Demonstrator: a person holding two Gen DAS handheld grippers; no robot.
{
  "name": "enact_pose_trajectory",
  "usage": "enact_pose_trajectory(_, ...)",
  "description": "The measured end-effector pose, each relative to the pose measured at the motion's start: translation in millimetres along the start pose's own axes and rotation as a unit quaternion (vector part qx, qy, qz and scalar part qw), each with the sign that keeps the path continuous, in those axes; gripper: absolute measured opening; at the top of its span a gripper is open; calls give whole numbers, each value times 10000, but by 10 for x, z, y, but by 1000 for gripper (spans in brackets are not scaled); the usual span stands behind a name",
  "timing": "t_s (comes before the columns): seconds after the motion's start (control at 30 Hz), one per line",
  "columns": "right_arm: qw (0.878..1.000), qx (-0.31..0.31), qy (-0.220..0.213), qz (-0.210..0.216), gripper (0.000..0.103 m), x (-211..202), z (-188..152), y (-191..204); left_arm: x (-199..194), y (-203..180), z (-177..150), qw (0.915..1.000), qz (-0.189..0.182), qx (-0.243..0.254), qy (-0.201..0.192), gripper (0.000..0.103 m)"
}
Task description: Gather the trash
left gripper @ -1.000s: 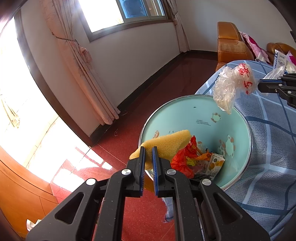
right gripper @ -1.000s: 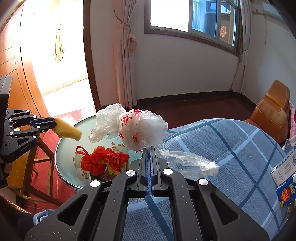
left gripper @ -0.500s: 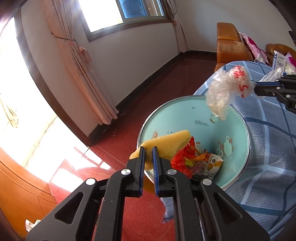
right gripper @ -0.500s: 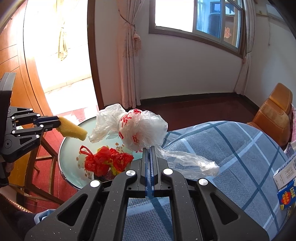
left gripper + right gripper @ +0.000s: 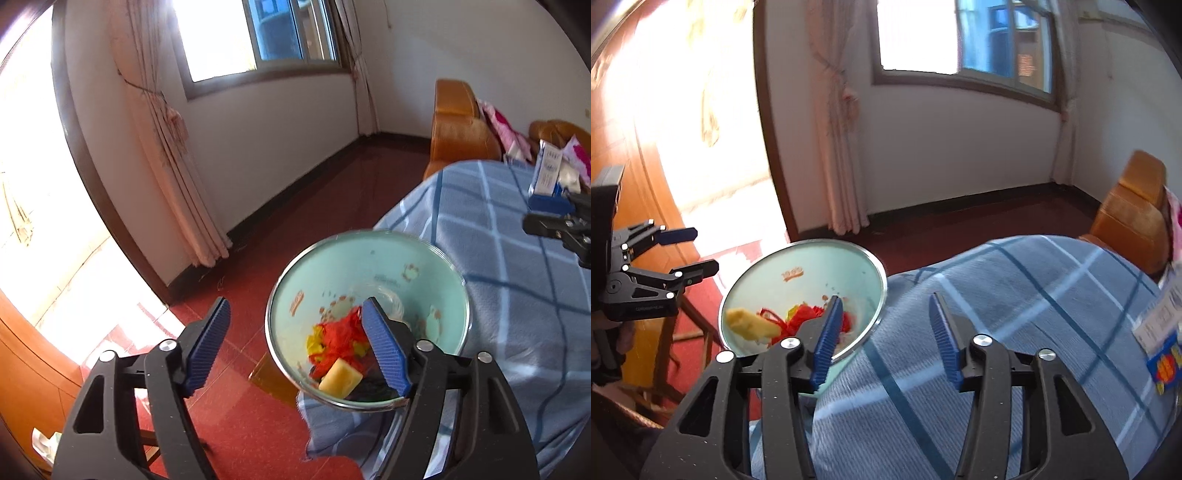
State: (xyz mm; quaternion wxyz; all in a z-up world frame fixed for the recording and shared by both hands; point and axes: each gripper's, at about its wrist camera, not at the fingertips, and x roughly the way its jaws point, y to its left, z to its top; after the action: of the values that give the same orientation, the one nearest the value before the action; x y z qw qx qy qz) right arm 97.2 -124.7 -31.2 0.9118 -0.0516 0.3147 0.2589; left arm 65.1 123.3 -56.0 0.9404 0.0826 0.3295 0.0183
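**Ana:** Red floor tiles (image 5: 229, 373), a curtained window (image 5: 258, 33) and a blue checked cloth (image 5: 1034, 302) over the table: that's the setting. Why does the basin (image 5: 436, 254) sit at the cloth's left edge?

**Ben:** My guess is it serves as the bin, parked where both hands can reach it. The yellow sponge (image 5: 340, 378) lies inside at the near wall, beside the red wrapper (image 5: 338, 332). A clear plastic bag (image 5: 391, 306) seems to lie behind them, though it is blurred.

**Ana:** And the claws?

**Ben:** The left gripper (image 5: 295, 345) has just been spreading its jaws; they stand wide with nothing between them. The right gripper (image 5: 886, 336) has just been parting too, and is likewise empty, above the cloth just right of the basin.

**Ana:** So both pieces look dropped in.

**Ben:** I judge so. More trash may remain.

**Ana:** What does each camera add?

**Ben:** The left wrist view shows a white carton (image 5: 546, 170) far right on the table, near an orange sofa (image 5: 461, 129). The right wrist view shows the sponge by the basin's left wall, a blue packet (image 5: 1165, 363) at the right edge, and the other gripper seen from the side.
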Motion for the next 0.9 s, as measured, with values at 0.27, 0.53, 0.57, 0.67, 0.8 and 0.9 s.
enact_pose_trajectory(0.27, 9967, 392, -444, -555, 55, -543, -183, -172, -302, -60, 76, 9986, -51, -150, -504, 90)
enact_pose_trajectory(0.53, 9926, 479, -693, -871, 59, -791, -266, -214, -426, -146, 114, 9977, -104, -112, -662, 92)
enact_pose_trajectory(0.57, 9925, 488, -709, -865, 59, -803, -272, -214, -433, -147, 120, 9976, -99, -116, -673, 92)
enact_pose_trajectory(0.67, 9919, 492, -767, -882, 62, -838, -279, -198, -452, -128, 119, 9973, -66, -140, -722, 95)
enact_pose_trajectory(0.8, 9913, 508, -788, -918, 62, -846, -301, -231, -448, -107, 113, 9971, -57, -171, -740, 96)
enact_pose_trajectory(0.9, 9909, 546, -797, -937, 62, -862, -319, -244, -444, -107, 100, 9972, -53, -166, -728, 96)
